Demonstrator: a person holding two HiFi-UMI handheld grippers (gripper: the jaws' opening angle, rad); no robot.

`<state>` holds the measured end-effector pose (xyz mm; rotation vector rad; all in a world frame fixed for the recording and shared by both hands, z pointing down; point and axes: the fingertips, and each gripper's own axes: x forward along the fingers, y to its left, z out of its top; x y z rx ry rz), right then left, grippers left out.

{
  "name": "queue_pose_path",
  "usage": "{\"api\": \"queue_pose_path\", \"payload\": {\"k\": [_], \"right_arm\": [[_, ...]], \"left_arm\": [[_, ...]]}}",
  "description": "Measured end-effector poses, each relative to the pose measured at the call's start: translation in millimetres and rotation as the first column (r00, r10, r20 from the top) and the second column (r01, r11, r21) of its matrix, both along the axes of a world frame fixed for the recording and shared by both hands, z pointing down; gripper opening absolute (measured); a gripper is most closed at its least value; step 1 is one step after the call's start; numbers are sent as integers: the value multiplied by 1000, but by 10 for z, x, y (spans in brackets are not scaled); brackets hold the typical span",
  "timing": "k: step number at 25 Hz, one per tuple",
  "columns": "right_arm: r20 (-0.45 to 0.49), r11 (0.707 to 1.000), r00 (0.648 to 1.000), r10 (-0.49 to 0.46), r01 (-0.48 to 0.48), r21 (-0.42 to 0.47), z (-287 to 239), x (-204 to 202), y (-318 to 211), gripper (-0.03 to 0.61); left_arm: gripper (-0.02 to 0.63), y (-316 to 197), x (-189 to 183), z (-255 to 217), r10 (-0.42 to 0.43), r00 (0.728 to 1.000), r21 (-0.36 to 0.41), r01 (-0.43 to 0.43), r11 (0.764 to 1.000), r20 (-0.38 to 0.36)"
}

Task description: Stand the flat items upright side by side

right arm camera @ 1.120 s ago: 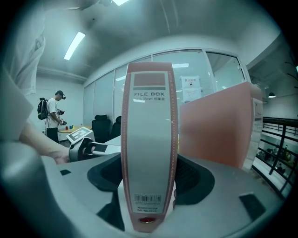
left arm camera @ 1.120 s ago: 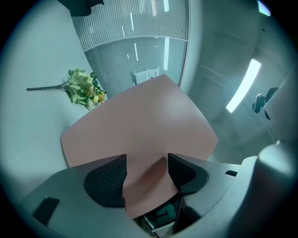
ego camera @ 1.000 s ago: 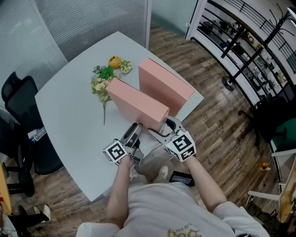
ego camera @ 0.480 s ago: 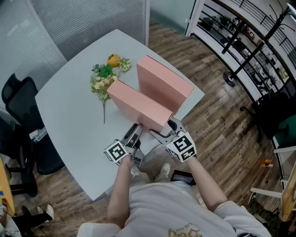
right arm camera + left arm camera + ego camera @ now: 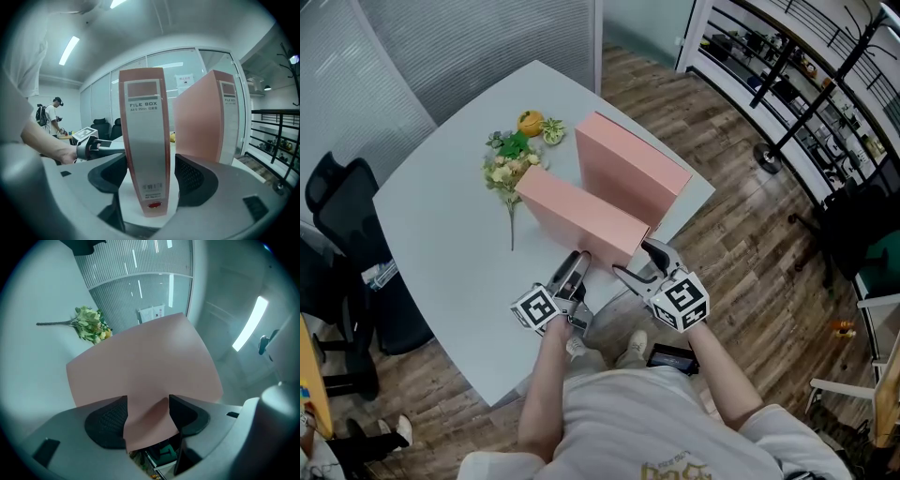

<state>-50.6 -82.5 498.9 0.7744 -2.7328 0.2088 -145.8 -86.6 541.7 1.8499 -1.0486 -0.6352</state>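
Note:
Two pink file boxes stand upright on the pale table [image 5: 441, 234], angled apart like a V. The near box [image 5: 581, 217] has its labelled spine [image 5: 146, 140] facing my right gripper [image 5: 636, 261]. That gripper is open, one jaw on each side of the spine with small gaps. The far box [image 5: 633, 173] stands just behind and to the right [image 5: 206, 117]. My left gripper [image 5: 577, 262] is at the near box's lower front end, shut on its pink side panel [image 5: 145, 366], which fills the space between the jaws [image 5: 147, 408].
A bunch of artificial flowers [image 5: 511, 159] and a small orange fruit [image 5: 531, 123] lie behind the boxes. The table's front edge is right at my grippers. A black chair [image 5: 337, 202] stands to the left, shelving [image 5: 806, 75] to the right. A person [image 5: 55, 117] stands far off.
My right gripper has drawn back slightly toward me and to the right, away from the near box's spine. The left gripper and both boxes have barely moved.

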Motion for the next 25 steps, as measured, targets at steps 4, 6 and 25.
{"api": "queue_pose_path", "payload": {"k": [4, 6, 25], "right_arm": [[32, 1000, 999, -2, 2, -22, -19, 45, 6, 322], [34, 1000, 999, 0, 1, -19, -19, 48, 1, 322], [9, 1000, 1000, -22, 22, 6, 2, 51, 60, 275]], "left_arm": [[265, -1, -7, 2, -1, 1000, -7, 1, 1000, -4], [265, -1, -12, 17, -4, 1000, -14, 4, 1000, -18], [265, 35, 40, 70, 23, 1000, -26, -24, 999, -7]]}}
